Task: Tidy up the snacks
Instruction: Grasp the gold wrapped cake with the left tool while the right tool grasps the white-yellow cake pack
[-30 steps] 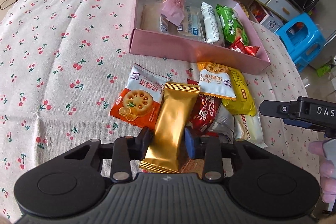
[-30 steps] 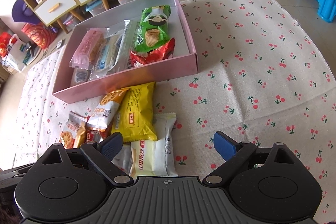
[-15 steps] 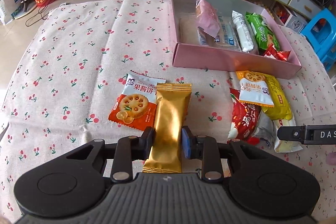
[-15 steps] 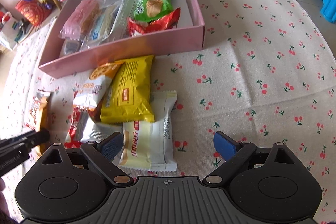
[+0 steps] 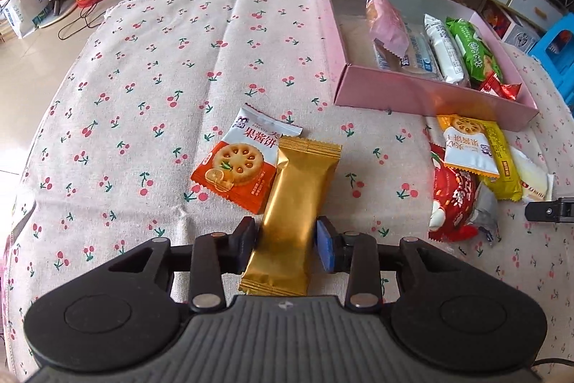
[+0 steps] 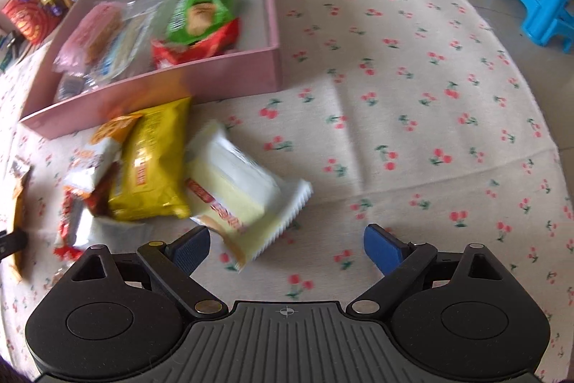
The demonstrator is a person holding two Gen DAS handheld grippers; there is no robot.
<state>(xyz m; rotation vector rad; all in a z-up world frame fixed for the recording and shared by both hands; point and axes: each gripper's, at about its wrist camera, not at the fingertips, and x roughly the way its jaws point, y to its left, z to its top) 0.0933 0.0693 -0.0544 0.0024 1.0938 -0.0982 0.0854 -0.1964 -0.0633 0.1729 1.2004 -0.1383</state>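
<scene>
Pinching a long gold foil snack bar point(image 5: 297, 200) with crimped ends, the left gripper point(image 5: 286, 241) fingers close on its lower half above the cherry-print worktop point(image 5: 143, 78). The right gripper point(image 6: 286, 248) fingers gape wide, holding nothing, beside a pale yellow packet point(image 6: 236, 192).

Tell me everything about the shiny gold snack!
The gold snack packet is a long, narrow pouch of shiny, foil-looking wrap, plain gold with no print showing and crimped, ridged seals at both ends. It looks full and sealed. The left gripper is shut on its lower half, one finger pad pressing each long side. Its top end points away and leans a little right. Its left edge overlaps the corner of the orange biscuit packet, above the cherry tablecloth.
</scene>
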